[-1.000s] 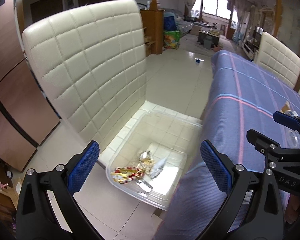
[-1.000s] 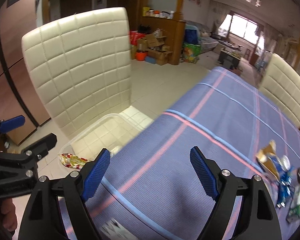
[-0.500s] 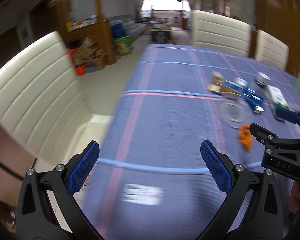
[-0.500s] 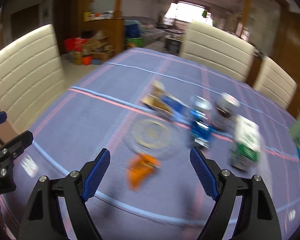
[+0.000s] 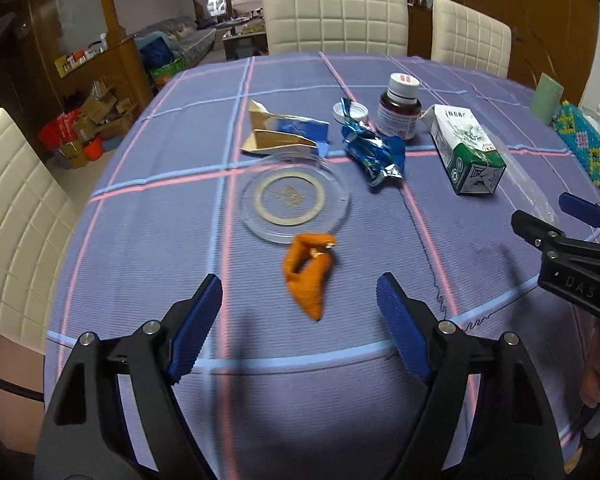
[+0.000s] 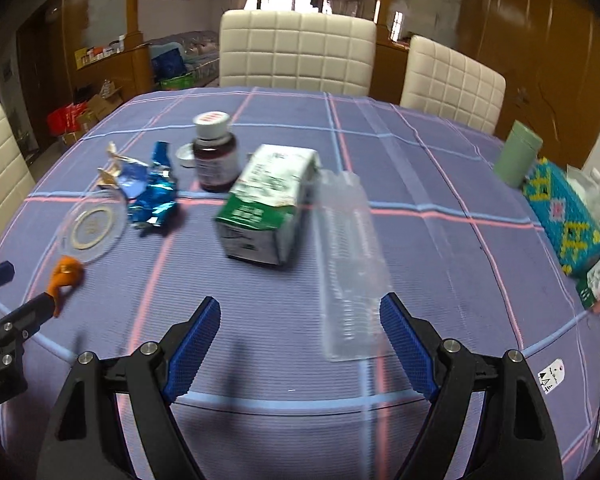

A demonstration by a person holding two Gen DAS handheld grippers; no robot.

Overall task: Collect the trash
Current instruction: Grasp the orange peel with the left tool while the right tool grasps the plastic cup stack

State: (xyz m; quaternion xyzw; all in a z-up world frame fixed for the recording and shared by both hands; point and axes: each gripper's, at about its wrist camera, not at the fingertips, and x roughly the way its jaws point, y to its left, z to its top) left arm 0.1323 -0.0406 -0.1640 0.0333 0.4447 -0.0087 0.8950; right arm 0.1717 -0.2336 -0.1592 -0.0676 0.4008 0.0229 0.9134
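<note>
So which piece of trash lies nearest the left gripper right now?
The orange wrapper, lying just ahead of the open left gripper. The clear lid, blue wrapper and carton sit farther back.

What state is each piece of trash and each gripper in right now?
left gripper: open, empty
right gripper: open, empty
orange wrapper: crumpled
blue foil wrapper: crumpled
milk carton: on its side
brown bottle: upright, capped
clear plastic tray: lying flat
clear lid: lying flat

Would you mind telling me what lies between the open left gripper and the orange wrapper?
Only bare blue tablecloth lies between the left gripper and the orange wrapper, as the left wrist view shows.
</note>
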